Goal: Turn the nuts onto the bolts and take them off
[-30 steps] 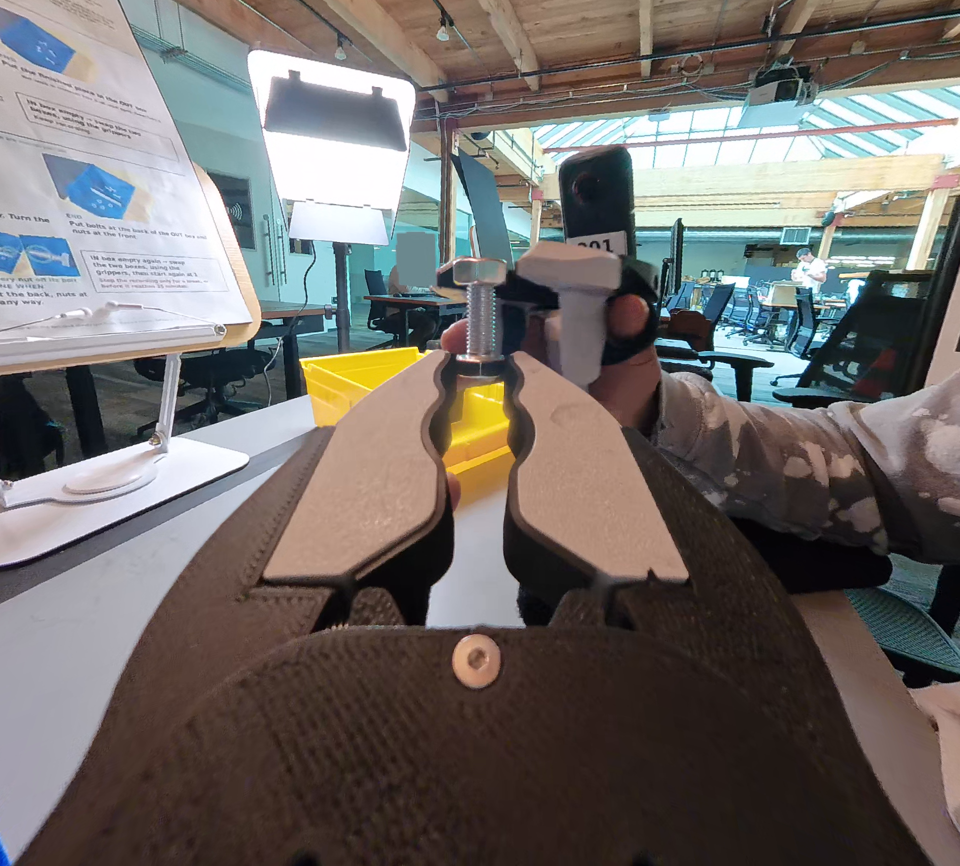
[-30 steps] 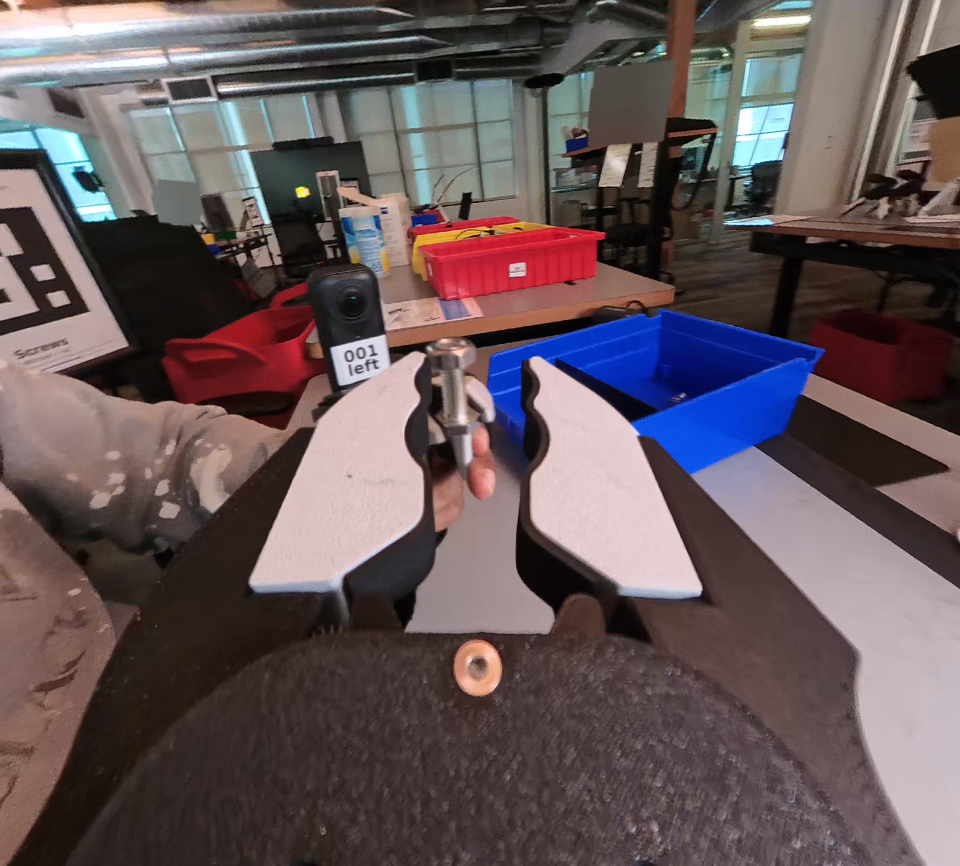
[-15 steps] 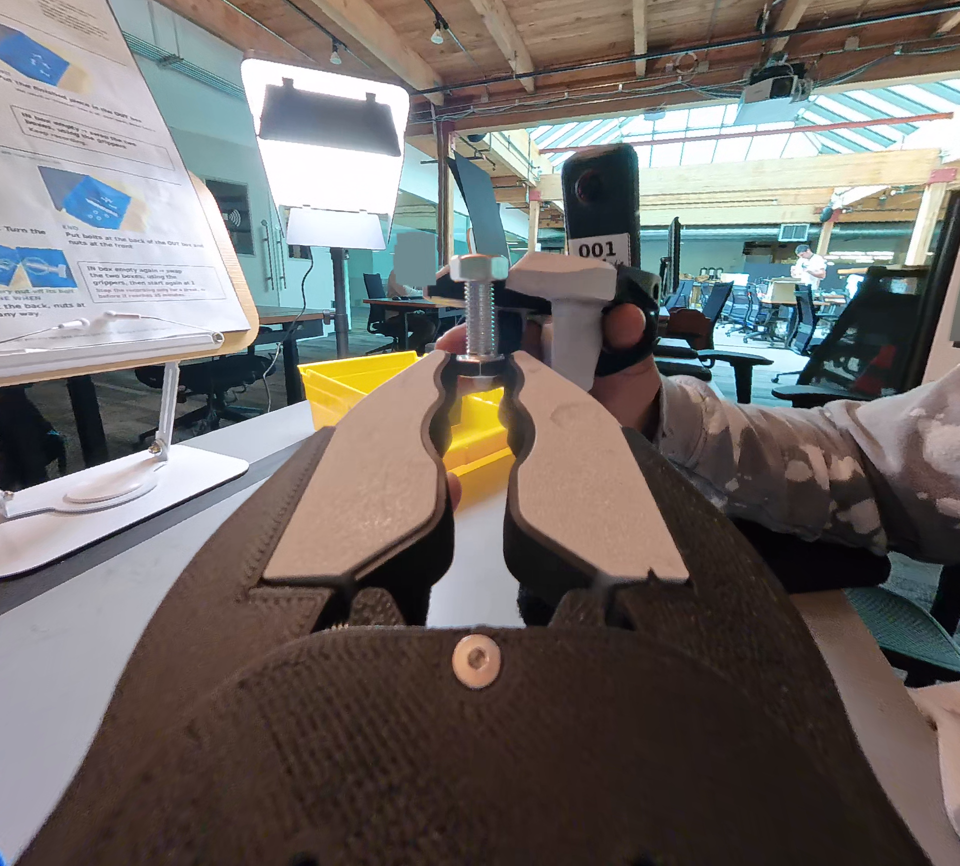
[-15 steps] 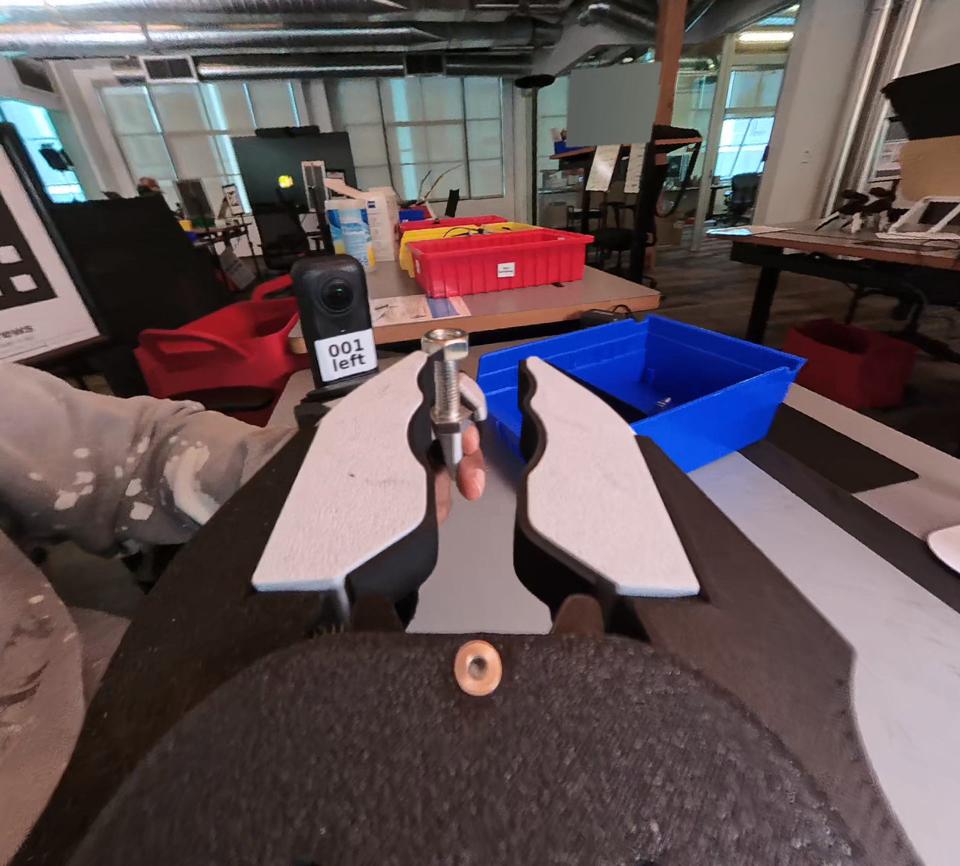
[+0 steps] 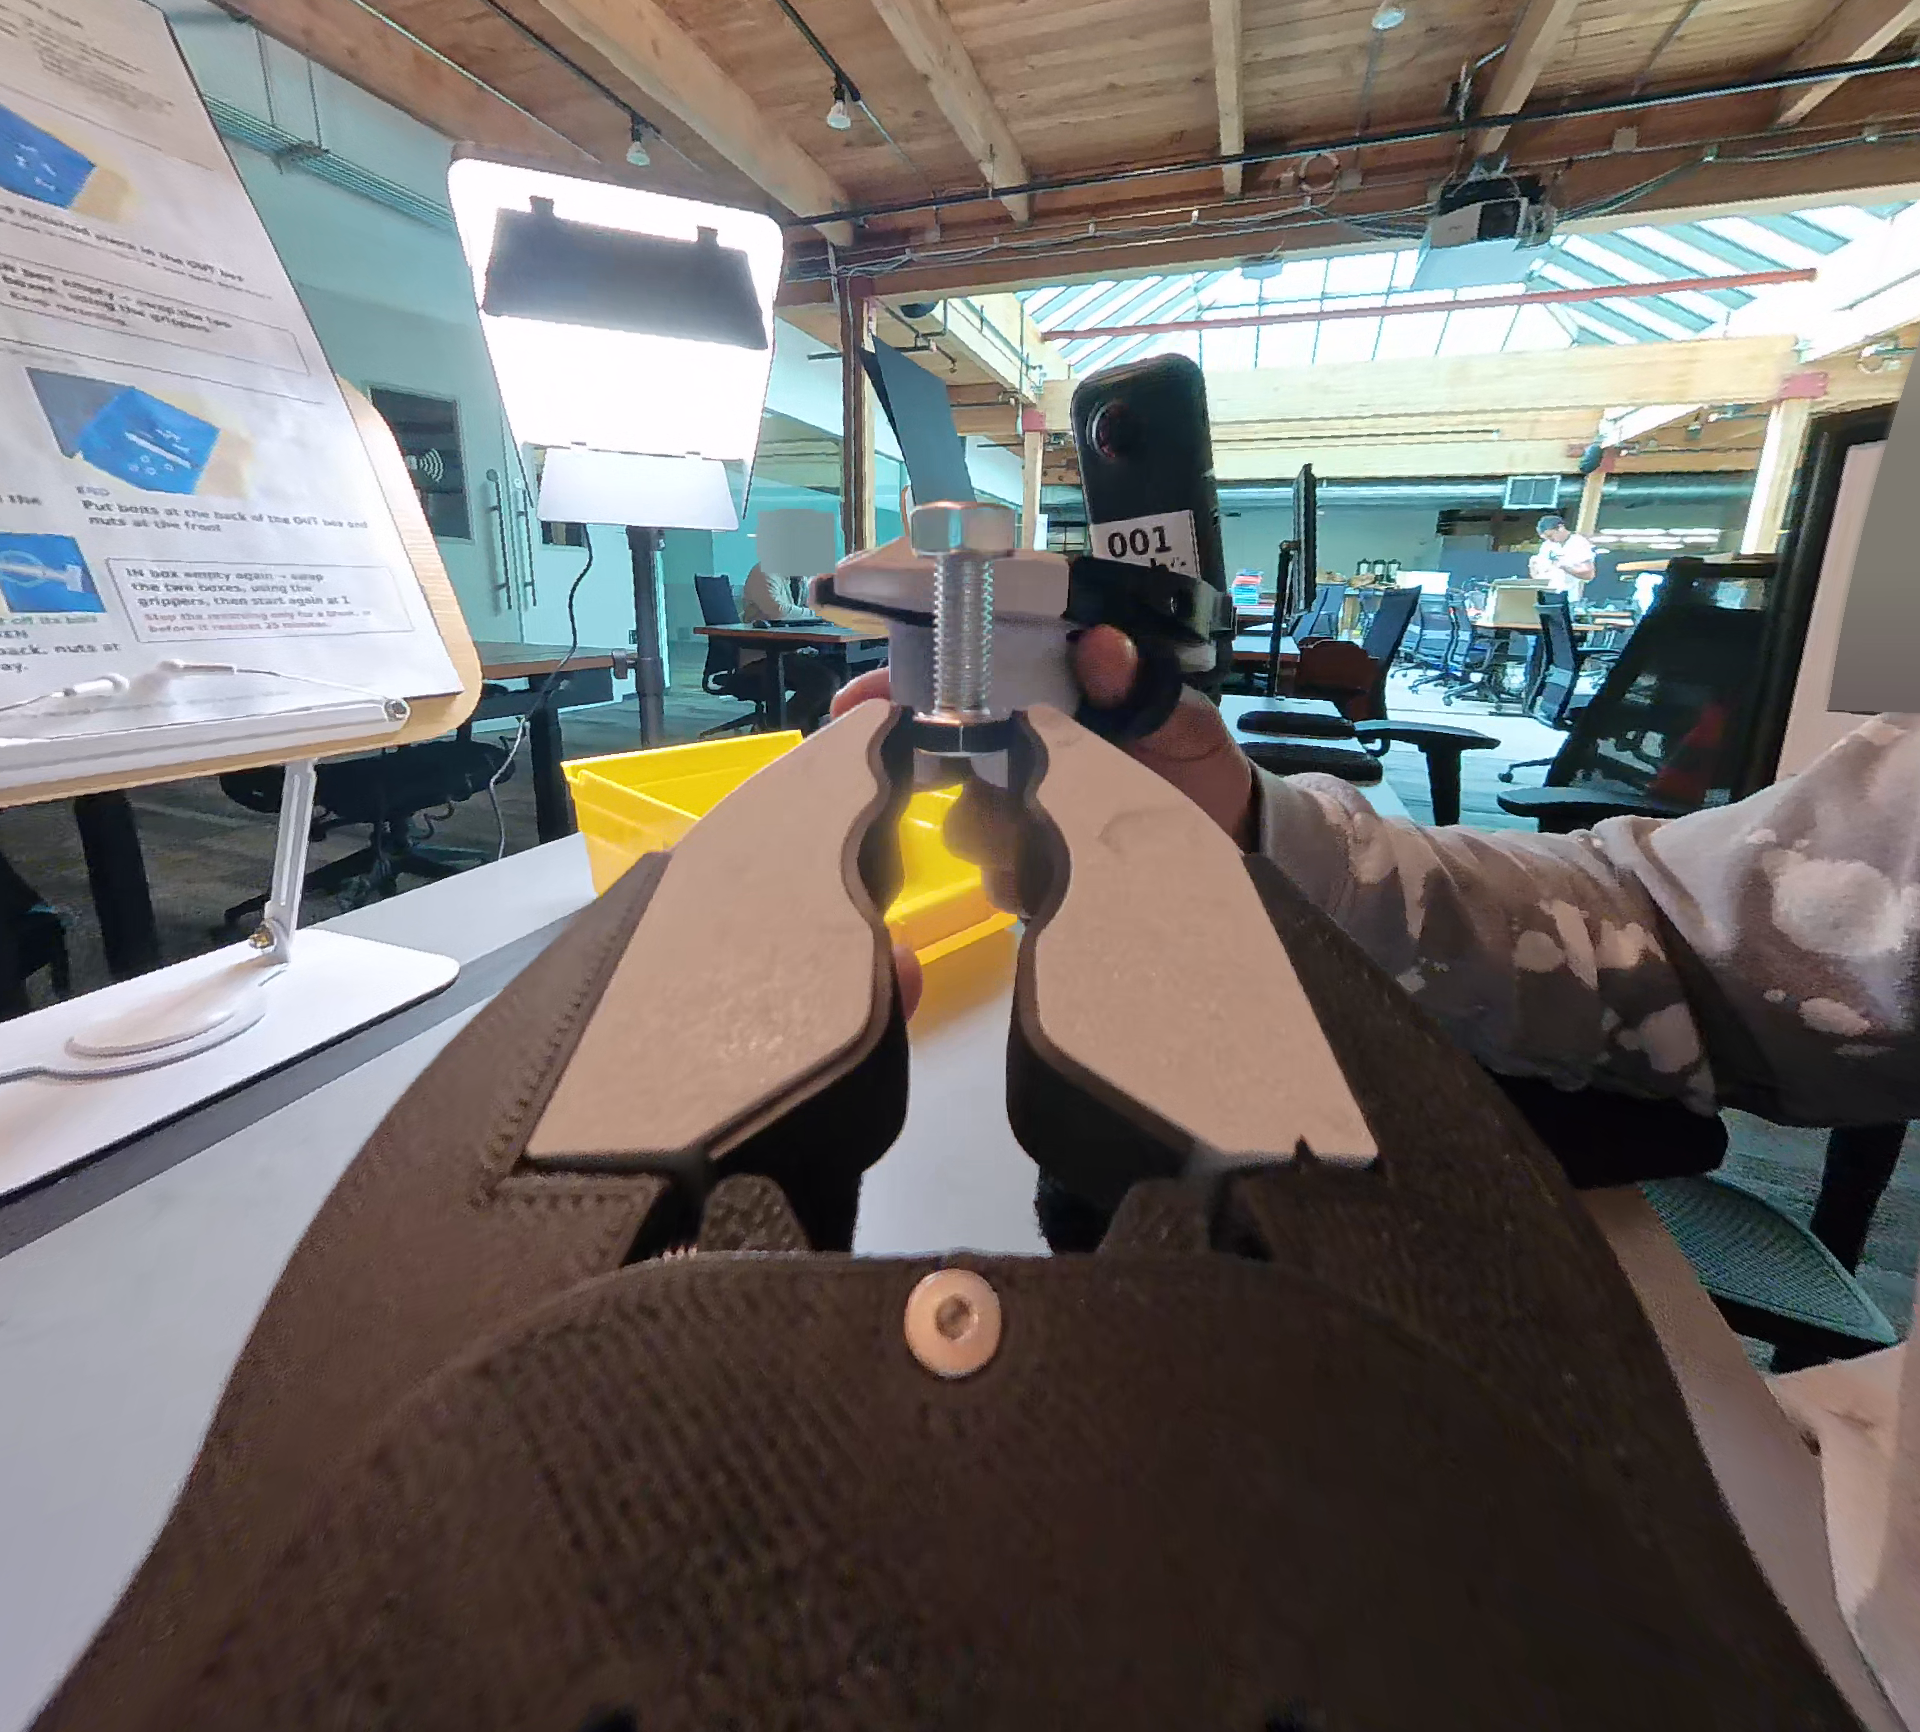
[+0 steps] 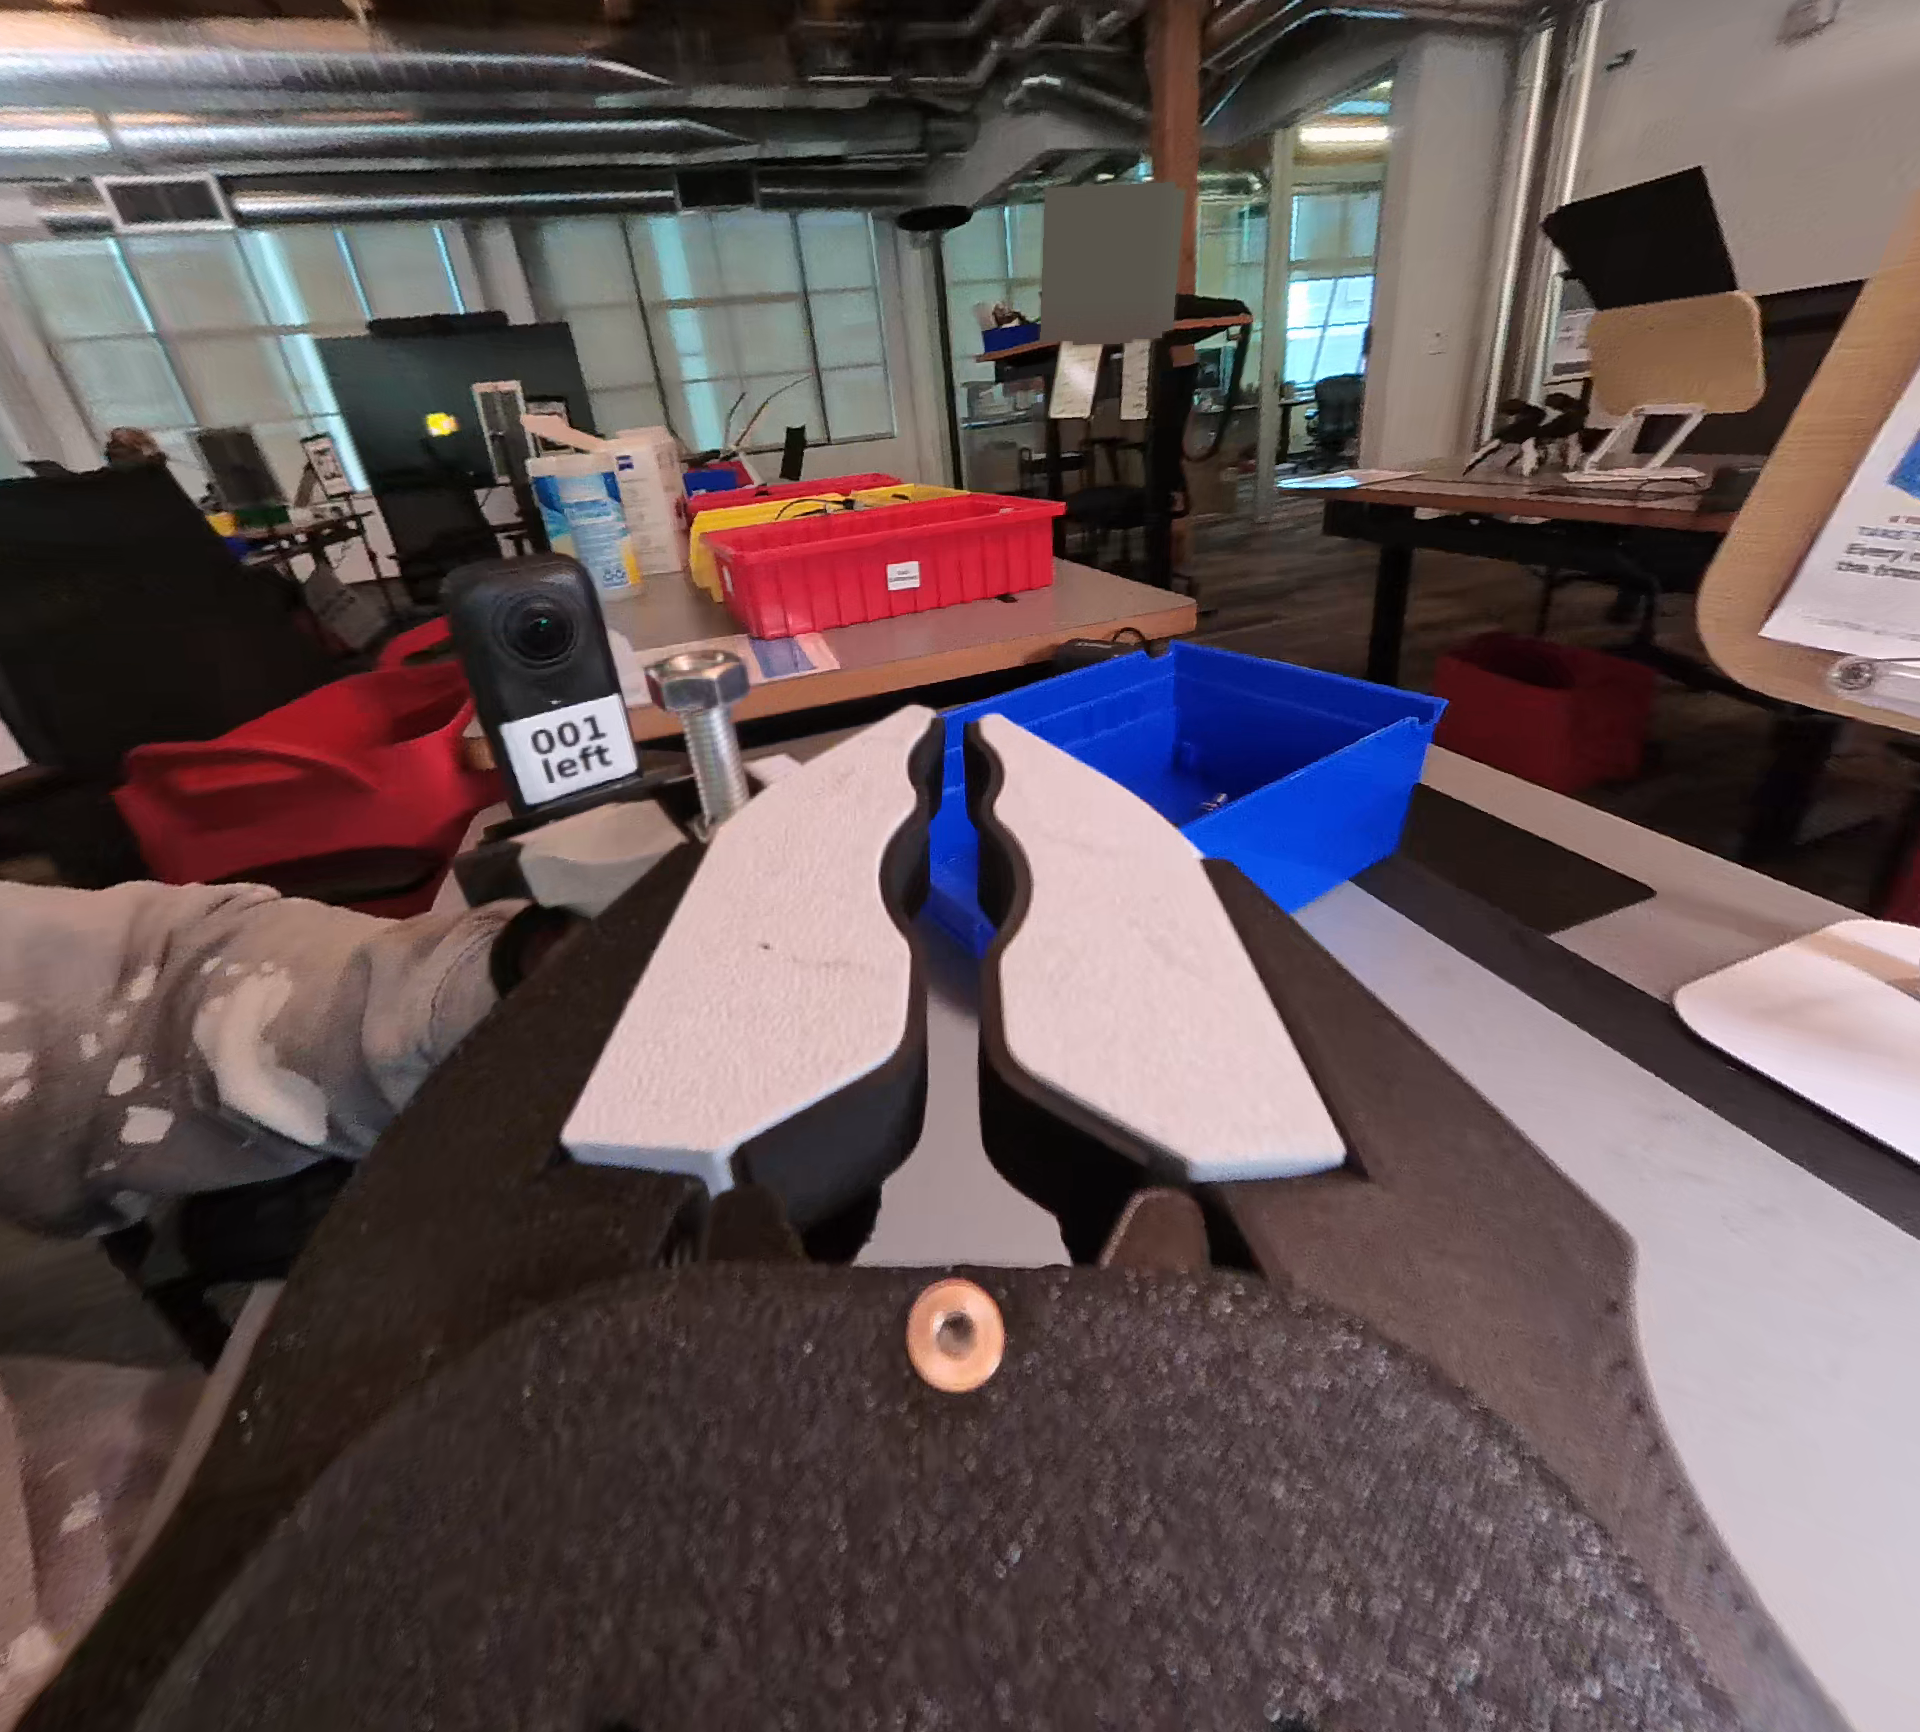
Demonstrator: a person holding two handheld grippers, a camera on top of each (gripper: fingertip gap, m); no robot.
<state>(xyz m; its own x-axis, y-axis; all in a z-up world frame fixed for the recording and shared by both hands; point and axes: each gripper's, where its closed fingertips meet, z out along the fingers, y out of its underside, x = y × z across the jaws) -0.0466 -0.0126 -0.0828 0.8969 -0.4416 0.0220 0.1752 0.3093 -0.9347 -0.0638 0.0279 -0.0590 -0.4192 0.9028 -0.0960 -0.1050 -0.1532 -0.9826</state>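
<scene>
**A:** Holding the nut (image 5: 958, 733) clenched in the jaws of my left gripper (image 5: 961, 747). The bolt (image 5: 961, 622) stands upright above it, head up, with the shank running down into the nut.

**B:** And your right gripper (image 6: 951, 726)?

**A:** Its jaws are drawn nearly together with only a slit between them, and they are empty. The bolt sits just beside its left finger, outside the grip.

**B:** So what does the step need?

**A:** My reading is a re-grip. I open the right jaws, bring them square across the shank or head, and clamp before turning. I keep the left grip firm and both axes in line, so the thread does not bind or the nut slip out.

**B:** Surface?

**A:** The surface (image 6: 1558, 1111) is pale grey with a dark strip. A yellow bin (image 5: 665, 789) sits toward its far edge in the left view. A blue bin (image 6: 1299, 778) sits toward the far edge in the right view. An instruction board (image 5: 208, 435) stands on a stand at the left edge.

**B:** Room?

**A:** Open workshop with a timber ceiling, a bright light panel (image 5: 623, 332) and office chairs. Red bins (image 6: 883, 570) sit on another table.
</scene>
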